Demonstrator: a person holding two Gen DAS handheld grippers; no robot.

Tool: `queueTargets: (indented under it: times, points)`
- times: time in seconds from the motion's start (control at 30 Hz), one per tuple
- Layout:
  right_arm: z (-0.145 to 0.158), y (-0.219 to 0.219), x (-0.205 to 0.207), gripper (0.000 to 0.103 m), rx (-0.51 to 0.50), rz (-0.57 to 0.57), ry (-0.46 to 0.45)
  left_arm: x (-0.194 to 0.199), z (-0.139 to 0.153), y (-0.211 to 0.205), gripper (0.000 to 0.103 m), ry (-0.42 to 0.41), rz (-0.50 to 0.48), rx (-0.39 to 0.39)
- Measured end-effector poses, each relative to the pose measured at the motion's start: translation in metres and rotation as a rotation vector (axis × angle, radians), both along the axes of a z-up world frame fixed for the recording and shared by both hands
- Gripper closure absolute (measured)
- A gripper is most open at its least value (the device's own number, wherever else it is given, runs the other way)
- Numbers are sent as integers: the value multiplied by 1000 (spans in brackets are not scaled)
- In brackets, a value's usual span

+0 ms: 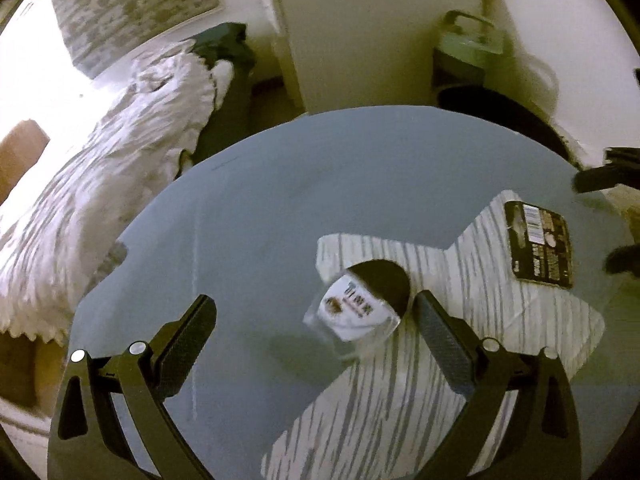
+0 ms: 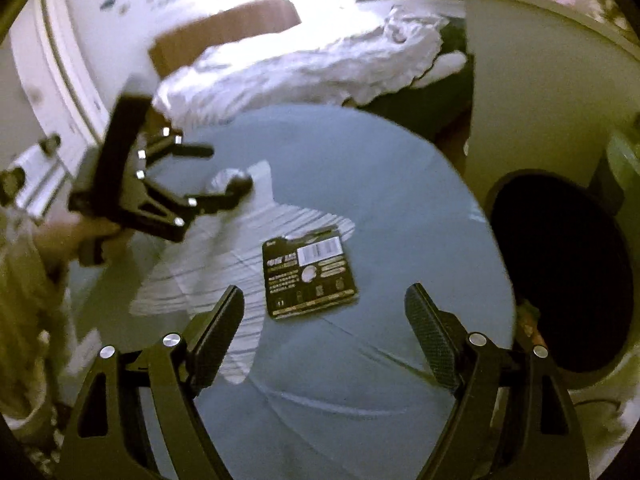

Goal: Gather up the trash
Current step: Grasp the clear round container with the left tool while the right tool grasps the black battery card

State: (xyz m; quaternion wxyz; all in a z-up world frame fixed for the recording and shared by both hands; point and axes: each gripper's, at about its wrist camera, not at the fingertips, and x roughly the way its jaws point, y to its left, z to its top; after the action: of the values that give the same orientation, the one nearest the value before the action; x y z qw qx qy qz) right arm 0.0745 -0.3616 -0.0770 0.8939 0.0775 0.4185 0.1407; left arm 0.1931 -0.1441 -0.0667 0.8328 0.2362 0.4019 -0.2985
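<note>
While my left tongs (image 1: 312, 320) hang wide apart over the round desk (image 1: 280, 184), the small clear packet with a white label (image 1: 358, 308) lies between the fingers, nearer to the right one and perhaps already touching it. I judge that if I close now, this finger can push the light packet sideways instead of trapping it, because it is thin and the desk looks smooth. My right tongs (image 2: 324, 316) are also spread open and empty, just short of the flat black card with a barcode (image 2: 310, 274). Such a flat card may slip under the tips. Both pieces rest on a striped star-shaped mat (image 1: 460, 280), which could lift together with them. A dark round bin (image 2: 560, 272) stands beside the desk on the right, a bed with rumpled white bedding (image 1: 120, 152) behind.
</note>
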Motion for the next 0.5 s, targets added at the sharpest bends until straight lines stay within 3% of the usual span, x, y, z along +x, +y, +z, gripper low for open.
queueTargets:
  times: [0.07,0.17,0.23,0.27,0.3,0.33,0.5]
  points:
    - [-4,9,12,21,-30,11,33,2,-1,2,10,20,-8,-31]
    - [-9,26,28,21,-98,50,68,6,-1,2,30,77,-15,-101]
    - [-12,36,35,22,-166,62,79,4,-2,1,36,68,-6,-102]
    - [-13,39,36,23,-190,69,78,3,-1,0,44,67,-1,-106]
    - [-13,43,37,31,-211,76,73,2,-1,-1,53,63,16,-108]
    - [-13,44,39,42,-201,80,70,2,0,-1,58,61,27,-109]
    - [-12,27,42,42,-89,44,70,5,3,2,62,117,76,-155]
